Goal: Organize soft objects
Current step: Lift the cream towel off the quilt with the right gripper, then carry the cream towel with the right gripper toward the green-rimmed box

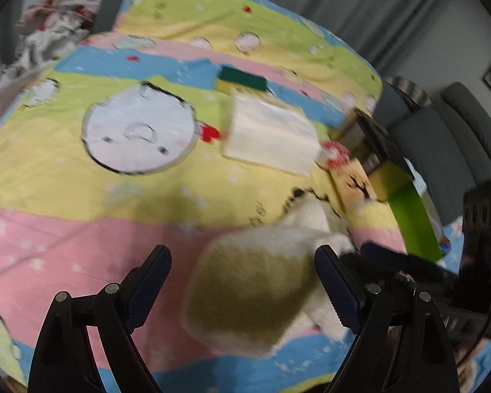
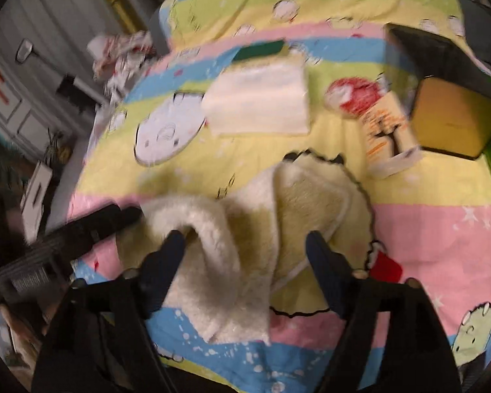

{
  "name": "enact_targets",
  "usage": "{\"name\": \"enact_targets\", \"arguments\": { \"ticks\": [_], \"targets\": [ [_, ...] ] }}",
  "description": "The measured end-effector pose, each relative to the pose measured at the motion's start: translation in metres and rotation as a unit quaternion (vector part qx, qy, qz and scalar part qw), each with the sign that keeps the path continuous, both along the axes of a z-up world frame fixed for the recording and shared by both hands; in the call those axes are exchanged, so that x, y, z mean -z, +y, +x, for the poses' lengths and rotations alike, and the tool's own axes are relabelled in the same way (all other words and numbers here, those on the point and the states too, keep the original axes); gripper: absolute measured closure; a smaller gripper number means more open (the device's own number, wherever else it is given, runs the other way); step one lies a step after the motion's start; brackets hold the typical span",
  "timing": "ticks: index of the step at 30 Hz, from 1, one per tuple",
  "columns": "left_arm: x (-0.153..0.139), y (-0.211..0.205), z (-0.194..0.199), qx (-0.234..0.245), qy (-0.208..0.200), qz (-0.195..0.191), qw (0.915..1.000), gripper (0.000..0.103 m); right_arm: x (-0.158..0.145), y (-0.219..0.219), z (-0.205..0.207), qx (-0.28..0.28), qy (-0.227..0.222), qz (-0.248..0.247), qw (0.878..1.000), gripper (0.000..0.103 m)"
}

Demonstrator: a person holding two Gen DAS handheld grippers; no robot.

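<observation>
Both views motion-blurred; box [image 2: 455,121] contents hidden; bedspread [image 2: 435,229] cut off.

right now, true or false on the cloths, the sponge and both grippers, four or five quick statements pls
1. The fleecy cream cloth lies crumpled on the striped bedspread. True.
2. The right gripper is clamped shut on it. False: its jaws stand open, the cloth between them.
3. The green-topped sponge sits on top of the folded white towel. False: it lies just behind the towel.
4. The left gripper is open. True.
</observation>
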State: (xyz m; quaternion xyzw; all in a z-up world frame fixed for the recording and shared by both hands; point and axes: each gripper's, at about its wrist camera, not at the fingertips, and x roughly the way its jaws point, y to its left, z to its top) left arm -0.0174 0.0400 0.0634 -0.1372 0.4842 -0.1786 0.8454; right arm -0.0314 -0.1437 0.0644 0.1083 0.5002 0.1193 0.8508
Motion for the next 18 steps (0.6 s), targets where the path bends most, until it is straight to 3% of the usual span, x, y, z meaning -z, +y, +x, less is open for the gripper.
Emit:
{"name": "enact_targets", "arguments": {
  "ticks": [7,10,13,14,16,18],
  "targets": [
    [0.009,-0.026,-0.006,0.047,0.012,0.030,0.9984,0.014,0.006,-0.020,0.002,0.029,0.044,0.099,0.994,0.022],
    [0.017,-0.037,-0.007,0.063,0.022,0.035,0.9971,0.015,0.010,-0.006,0.004,0.012,0.046,0.082,0.995,0.017],
    [0.028,-0.048,-0.008,0.079,0.039,0.032,0.9955,0.029,0.020,0.003,0.015,0.004,0.057,0.069,0.996,0.015],
    [0.030,-0.052,-0.009,0.080,0.038,0.033,0.9955,0.031,0.026,0.005,0.018,0.003,0.068,0.080,0.995,0.016],
    [0.029,-0.056,-0.011,0.077,0.022,0.037,0.9961,0.038,0.036,0.011,0.023,-0.016,0.085,0.107,0.991,0.030],
    [0.029,-0.058,-0.011,0.081,0.017,0.030,0.9961,0.044,0.038,0.016,0.023,-0.016,0.075,0.089,0.993,0.040]
  ]
}}
